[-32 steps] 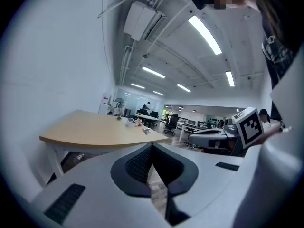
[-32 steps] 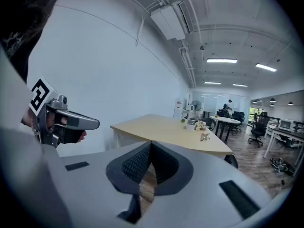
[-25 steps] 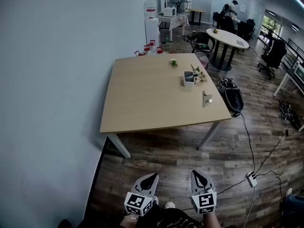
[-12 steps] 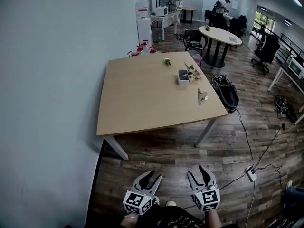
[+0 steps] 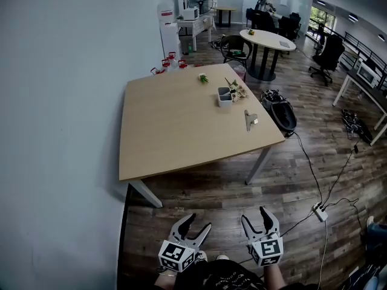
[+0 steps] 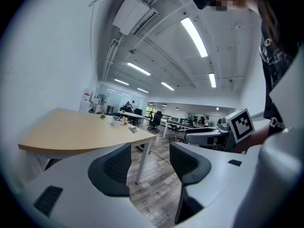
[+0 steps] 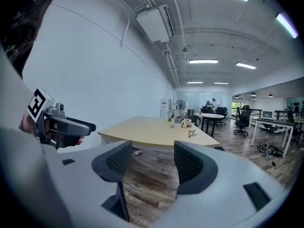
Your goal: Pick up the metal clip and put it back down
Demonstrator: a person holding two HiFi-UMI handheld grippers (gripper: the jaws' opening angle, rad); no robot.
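Note:
The metal clip (image 5: 250,120) stands near the right edge of the wooden table (image 5: 175,132), far ahead of both grippers. It shows small in the left gripper view (image 6: 133,129) and in the right gripper view (image 7: 191,133). My left gripper (image 5: 199,222) and right gripper (image 5: 254,216) hang side by side low over the floor, short of the table's near edge. Both pairs of jaws have just been opening and now stand wide, with only floor between the left gripper (image 6: 149,158) pads and the right gripper (image 7: 149,163) pads.
A white cup (image 5: 224,96) and a small green plant (image 5: 204,78) sit at the table's far right. A black bag (image 5: 279,112) lies on the floor beside the table. A cable runs to a power strip (image 5: 318,211). A wall runs along the left.
Both grippers went from shut to wide open. The head view shifted, so the table and clip now sit a little further left in the picture.

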